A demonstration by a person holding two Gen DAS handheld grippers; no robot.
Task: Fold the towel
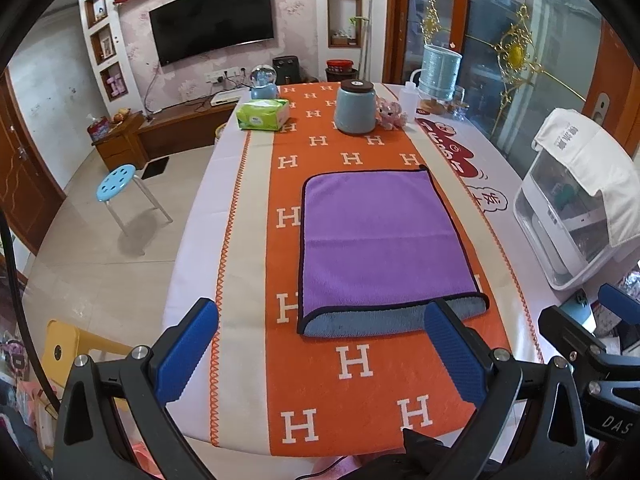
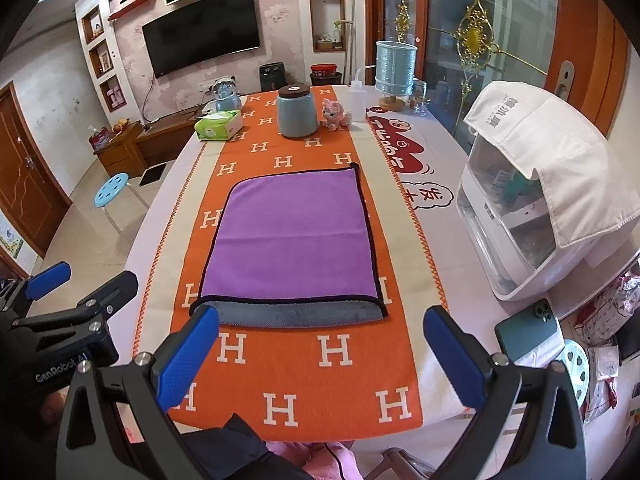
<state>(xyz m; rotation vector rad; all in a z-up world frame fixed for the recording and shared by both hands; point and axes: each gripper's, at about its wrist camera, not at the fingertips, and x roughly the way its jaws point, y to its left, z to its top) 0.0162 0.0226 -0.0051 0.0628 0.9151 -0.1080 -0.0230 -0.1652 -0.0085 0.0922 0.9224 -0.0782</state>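
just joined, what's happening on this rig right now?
A person holds two grippers over a table covered by an orange runner with white H letters. A purple towel with a grey underside and black trim lies flat on it, apparently folded once already, the grey layer showing at its near edge. The left gripper and the right gripper are both open, near that edge, gripping nothing.

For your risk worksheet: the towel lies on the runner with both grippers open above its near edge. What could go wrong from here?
1. The towel already lies doubled, grey underside showing at the near edge; fingers might pinch only the top layer, so the fold opens.
2. They might also catch the orange runner and drag the jar standing on it.
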